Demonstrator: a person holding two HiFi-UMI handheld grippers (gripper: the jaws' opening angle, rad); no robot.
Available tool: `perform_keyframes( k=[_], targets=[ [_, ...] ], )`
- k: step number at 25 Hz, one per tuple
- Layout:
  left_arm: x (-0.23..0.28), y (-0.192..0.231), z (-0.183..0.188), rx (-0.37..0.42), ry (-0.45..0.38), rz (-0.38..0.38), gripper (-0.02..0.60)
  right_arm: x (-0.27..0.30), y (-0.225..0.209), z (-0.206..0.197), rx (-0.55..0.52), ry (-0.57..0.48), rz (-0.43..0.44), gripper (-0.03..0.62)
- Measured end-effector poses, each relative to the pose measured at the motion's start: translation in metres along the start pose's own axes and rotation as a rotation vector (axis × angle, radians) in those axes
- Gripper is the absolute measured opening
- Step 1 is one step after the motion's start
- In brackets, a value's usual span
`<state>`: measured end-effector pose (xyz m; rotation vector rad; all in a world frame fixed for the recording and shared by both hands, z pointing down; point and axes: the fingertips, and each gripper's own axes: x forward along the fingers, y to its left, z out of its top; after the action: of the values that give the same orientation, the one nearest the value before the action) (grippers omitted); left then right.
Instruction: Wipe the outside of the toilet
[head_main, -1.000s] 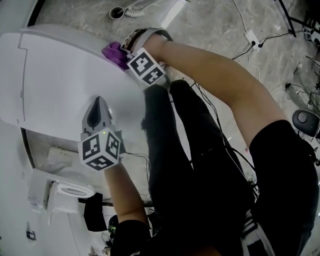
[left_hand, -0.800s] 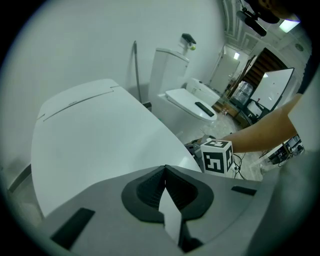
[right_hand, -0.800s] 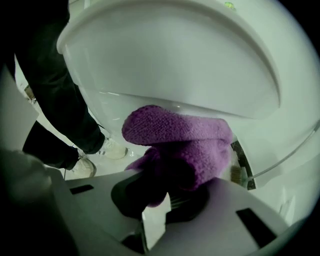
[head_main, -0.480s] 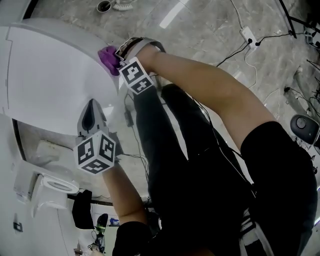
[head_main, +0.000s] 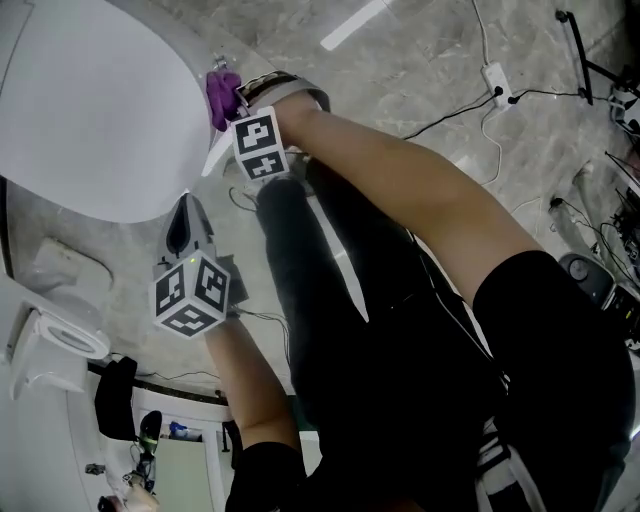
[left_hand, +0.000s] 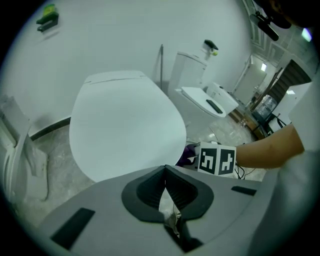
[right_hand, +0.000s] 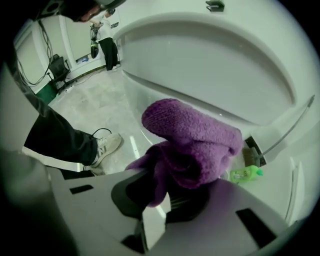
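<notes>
Over the last second the purple cloth (head_main: 219, 95) has run along the front rim of the toilet (head_main: 90, 110) and round to its side, so I judge the front edge wiped and the flank below the seat next. My right tongs (head_main: 232, 108) are clamped on the cloth, which bunches out past the jaws; the right gripper view shows it close against the bowl wall under the rim, though I cannot tell if it touches. My left tongs (head_main: 188, 215) have slid off the lid and now hang over the floor just beside its front edge, jaws together with nothing I can make out between them. There is open floor to the right of the bowl for a downward sweep. My own leg and shoe (right_hand: 107, 144) crowd the near side, and a green bottle (right_hand: 245, 174) stands low by the base.
</notes>
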<state>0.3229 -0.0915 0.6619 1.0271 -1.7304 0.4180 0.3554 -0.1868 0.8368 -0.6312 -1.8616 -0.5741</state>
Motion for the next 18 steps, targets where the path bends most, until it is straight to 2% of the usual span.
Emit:
perform_keyframes(
  k=[9, 15, 18],
  targets=[
    [-0.045, 0.050, -0.062, -0.153, -0.054, 0.051, 0.008, -0.005, 0.059, 0.039, -0.001, 0.023, 0.034, 0.051],
    [-0.074, 0.092, -0.113, -0.194, -0.076, 0.047, 0.008, 0.003, 0.085, 0.065, 0.051, 0.085, 0.034, 0.051],
    [-0.083, 0.108, -0.146, -0.250, -0.079, 0.061, 0.008, 0.011, 0.097, 0.080, 0.027, 0.106, 0.048, 0.051]
  ],
)
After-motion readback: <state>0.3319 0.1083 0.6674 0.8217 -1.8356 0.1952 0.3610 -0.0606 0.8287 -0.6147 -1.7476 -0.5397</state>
